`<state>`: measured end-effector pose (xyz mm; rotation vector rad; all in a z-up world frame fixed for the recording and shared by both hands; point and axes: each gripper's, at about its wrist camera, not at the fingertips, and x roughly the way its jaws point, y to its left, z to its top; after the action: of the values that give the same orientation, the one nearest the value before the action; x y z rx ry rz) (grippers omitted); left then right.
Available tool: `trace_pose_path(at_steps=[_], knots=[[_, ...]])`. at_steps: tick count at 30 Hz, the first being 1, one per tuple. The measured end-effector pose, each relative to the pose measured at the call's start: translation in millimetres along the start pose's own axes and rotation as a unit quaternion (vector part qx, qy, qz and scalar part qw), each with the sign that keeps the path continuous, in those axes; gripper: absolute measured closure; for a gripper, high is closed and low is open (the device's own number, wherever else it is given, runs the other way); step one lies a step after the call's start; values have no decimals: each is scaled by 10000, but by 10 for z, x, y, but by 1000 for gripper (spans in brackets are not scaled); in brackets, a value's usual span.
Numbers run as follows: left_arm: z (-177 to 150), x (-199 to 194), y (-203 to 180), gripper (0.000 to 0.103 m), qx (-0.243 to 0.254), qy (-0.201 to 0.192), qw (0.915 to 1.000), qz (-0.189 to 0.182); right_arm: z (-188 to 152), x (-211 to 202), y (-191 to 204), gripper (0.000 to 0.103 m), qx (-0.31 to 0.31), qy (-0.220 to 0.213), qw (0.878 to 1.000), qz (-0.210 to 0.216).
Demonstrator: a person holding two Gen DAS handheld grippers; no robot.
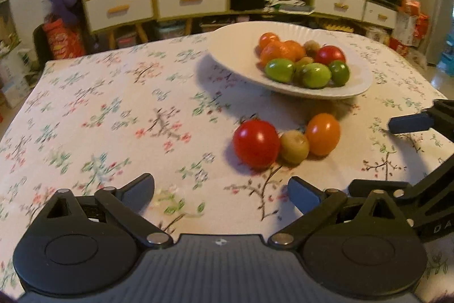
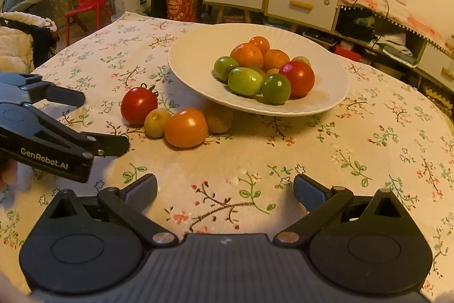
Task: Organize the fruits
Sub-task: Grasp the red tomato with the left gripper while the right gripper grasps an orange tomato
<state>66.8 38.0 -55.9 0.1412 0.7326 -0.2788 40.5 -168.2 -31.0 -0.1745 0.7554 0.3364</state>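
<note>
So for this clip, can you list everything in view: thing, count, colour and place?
plate: one, white, far middle of the table
fruits on plate: about ten; orange, green, one red, some yellowish; piled together
red tomato: one, on the cloth before the plate
orange fruit: one, beside it
yellow-green fruits: one between those two; another part hidden under the plate's rim
tablecloth: white, floral
shelves with drawers: behind the table
red chair: one, far left
left gripper: fingers open, empty
right gripper: fingers open, empty
</note>
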Motion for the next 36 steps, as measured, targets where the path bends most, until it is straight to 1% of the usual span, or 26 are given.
trace_pose_path(at_steps=[1, 3, 7, 9, 10, 13, 15, 17, 22, 24, 25, 27, 29, 36], knots=[[7, 10, -3, 4, 12, -57, 10000, -18, 1, 1, 2, 1, -1, -18, 10000, 8], [32, 31, -4, 14, 27, -148, 9998, -118, 19, 17, -4, 2, 6, -45, 10000, 28], [83, 55, -16, 25, 93, -224, 9992, -310, 45, 42, -11, 7, 5, -89, 9999, 134], [93, 62, -33, 32, 188, -258, 9986, -416, 47, 47, -15, 12, -5, -124, 9997, 193], [98, 66, -39, 33, 217, -268, 9984, -455, 49, 45, -13, 13, -16, -148, 9996, 220], [119, 74, -55, 42, 230, -274, 9978, -555, 53, 36, -6, 20, -65, -206, 9993, 300], [136, 78, -65, 53, 239, -275, 9975, -602, 62, 37, 5, 24, -98, -241, 9990, 362], [149, 72, -78, 60, 258, -269, 9972, -645, 81, 43, 17, 28, -134, -271, 9987, 409], [154, 53, -85, 61, 271, -194, 9977, -596, 122, 55, 56, 36, -202, -332, 9980, 490], [159, 43, -71, 61, 235, -144, 9980, -563, 141, 64, 67, 42, -221, -348, 9979, 497], [162, 36, -61, 61, 211, -117, 9982, -545, 153, 71, 74, 43, -226, -352, 9979, 500], [160, 22, -36, 61, 167, -75, 9984, -530, 184, 87, 83, 52, -221, -355, 9978, 522], [157, 16, -15, 61, 110, -33, 9986, -524, 211, 107, 97, 58, -205, -327, 9975, 587], [138, -6, 23, 61, 49, 23, 9988, -495, 242, 147, 167, 60, -270, -323, 9970, 652]])
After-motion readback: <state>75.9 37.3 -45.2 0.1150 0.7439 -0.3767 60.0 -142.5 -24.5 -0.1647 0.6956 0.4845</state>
